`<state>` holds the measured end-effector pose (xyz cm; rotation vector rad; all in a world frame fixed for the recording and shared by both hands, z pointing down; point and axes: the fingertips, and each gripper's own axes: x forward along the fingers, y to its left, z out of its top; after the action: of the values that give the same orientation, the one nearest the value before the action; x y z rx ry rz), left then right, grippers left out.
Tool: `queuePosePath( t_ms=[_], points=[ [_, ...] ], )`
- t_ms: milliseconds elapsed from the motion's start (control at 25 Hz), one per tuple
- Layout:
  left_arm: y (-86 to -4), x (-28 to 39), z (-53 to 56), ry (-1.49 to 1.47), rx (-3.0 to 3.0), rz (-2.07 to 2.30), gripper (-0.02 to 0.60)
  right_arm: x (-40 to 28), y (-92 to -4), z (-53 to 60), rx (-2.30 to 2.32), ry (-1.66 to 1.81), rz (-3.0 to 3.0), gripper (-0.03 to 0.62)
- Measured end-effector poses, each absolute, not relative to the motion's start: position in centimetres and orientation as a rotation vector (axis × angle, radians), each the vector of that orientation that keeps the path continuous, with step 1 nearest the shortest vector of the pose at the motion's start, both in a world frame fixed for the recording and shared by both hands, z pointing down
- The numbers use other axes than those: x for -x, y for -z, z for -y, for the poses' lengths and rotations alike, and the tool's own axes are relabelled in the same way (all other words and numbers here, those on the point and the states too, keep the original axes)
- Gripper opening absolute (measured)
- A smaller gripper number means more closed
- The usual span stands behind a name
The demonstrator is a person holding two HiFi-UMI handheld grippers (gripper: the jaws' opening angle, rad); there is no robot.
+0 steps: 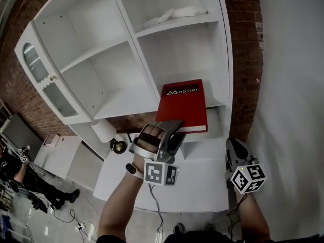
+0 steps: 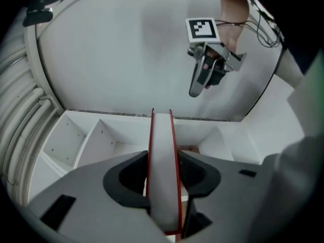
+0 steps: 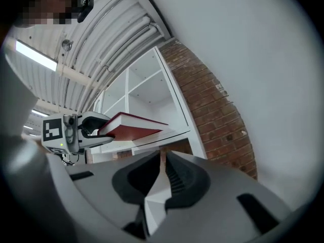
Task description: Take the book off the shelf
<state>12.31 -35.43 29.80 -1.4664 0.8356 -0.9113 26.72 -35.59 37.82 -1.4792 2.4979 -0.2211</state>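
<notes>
A brick wall [image 1: 244,44] is running behind and to the right of the shelf [image 1: 121,97], and a plain white wall [image 1: 296,85] is adjoining it. A crumpled white cloth [image 1: 174,15] is lying on an upper board. Below the unit, a white rounded object [image 1: 104,130] is sitting just beside a small dark, brass-coloured item [image 1: 119,147]; what either one is cannot be determined. At the lower left, a person in dark clothing [image 1: 30,186] is sitting low on the floor, with loose cables [image 1: 76,221] trailing nearby. In the right gripper view, ribbed ceiling panels [image 3: 101,29] are curving overhead and a strip light [image 3: 35,54] is glowing.
</notes>
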Motion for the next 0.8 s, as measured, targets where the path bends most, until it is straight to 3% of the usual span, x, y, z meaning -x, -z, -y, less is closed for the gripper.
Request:
queuePosePath(
  t_ms=[520,800],
  points=[
    [-27.9,-11.4,24.5,0.787,1.467,-0.870,0.167,-18.9,-37.6,35.3,1.223,0.233,-2.660,0.028],
    [-26.8,-6.9,21.3,0.831,1.375,-1.017,0.167,-15.2,-38.8,34.7,1.135,0.301,-2.713,0.025]
  ],
)
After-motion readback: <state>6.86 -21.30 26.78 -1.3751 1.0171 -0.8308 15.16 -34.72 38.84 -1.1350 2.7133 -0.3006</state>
